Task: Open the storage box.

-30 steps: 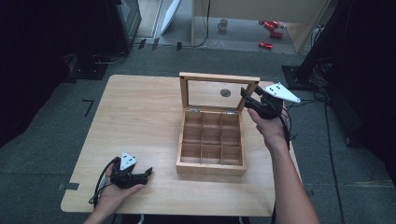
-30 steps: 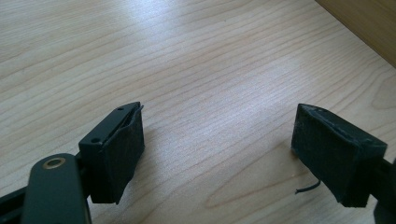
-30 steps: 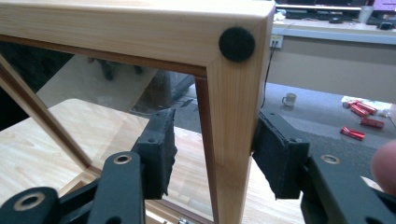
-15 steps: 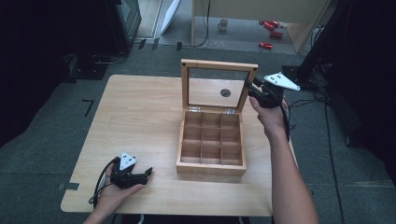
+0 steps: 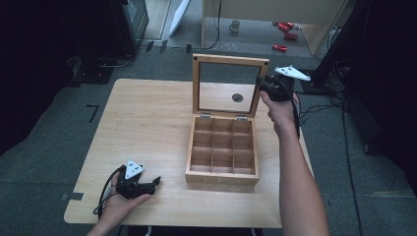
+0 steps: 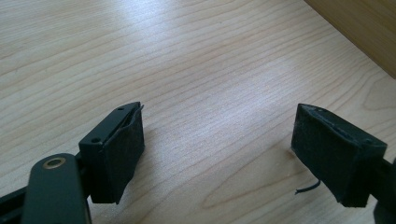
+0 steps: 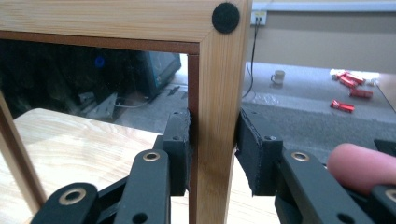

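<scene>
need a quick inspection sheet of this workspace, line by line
surface: light wooden table, bare wood around the box.
job's things: wooden box with nine empty compartments; its glass-paned lid stands upright and open.
clutter: nothing seen on the table.
grippers: right tongs clamped on the lid's side rail; left tongs open, resting low on the table near the front left corner.
cables: a black cable loops from the left tongs; another trails along the right forearm.
surroundings: dark floor, a mug and red items beyond the table.
</scene>
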A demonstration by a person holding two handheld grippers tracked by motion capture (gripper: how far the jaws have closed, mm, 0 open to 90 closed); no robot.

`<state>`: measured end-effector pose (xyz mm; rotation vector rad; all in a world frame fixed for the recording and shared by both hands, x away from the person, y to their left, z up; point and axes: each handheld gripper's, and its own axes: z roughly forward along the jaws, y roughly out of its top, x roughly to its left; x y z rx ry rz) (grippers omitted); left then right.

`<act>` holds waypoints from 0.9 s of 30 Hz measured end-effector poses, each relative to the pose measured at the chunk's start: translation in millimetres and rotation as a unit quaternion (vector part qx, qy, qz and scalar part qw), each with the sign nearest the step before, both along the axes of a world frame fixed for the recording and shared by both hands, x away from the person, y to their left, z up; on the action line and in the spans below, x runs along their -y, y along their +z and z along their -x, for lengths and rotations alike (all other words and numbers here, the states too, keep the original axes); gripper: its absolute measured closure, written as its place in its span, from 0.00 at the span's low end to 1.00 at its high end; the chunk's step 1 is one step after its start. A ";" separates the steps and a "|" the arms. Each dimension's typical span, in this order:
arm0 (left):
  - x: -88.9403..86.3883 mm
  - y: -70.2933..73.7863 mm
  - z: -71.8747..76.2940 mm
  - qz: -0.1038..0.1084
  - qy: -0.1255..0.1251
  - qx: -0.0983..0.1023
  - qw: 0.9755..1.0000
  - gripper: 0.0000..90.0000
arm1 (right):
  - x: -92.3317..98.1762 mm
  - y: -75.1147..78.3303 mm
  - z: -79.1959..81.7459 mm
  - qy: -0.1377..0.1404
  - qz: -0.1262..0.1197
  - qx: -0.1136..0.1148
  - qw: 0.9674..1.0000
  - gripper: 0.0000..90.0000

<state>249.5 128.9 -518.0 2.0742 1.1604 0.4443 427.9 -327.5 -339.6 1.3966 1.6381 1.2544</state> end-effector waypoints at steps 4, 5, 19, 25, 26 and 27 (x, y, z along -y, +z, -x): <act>-0.4 0.1 -0.1 0.000 -0.002 0.000 1.000 0.20 | 0.4 -0.7 -11.1 -0.004 -0.004 -0.013 1.000 0.74; -0.4 0.1 -0.1 0.000 -0.002 0.000 1.000 0.20 | 0.4 -0.7 -11.1 -0.004 -0.004 -0.013 1.000 0.74; 0.4 0.0 0.8 -0.005 -0.004 0.002 1.000 0.20 | -0.5 -2.1 -21.6 -0.015 -0.013 -0.026 0.999 0.74; 0.6 -0.1 0.9 -0.005 -0.004 0.003 1.000 0.20 | -0.8 0.5 -16.0 -0.014 -0.017 -0.017 1.000 0.57; 0.7 -0.1 0.9 -0.006 -0.004 0.003 1.000 0.20 | -1.1 1.3 -14.3 -0.012 -0.018 -0.017 1.000 0.54; 0.9 -0.1 1.0 -0.006 -0.004 0.003 1.000 0.20 | -1.0 2.0 -12.5 -0.008 -0.017 -0.018 1.000 0.51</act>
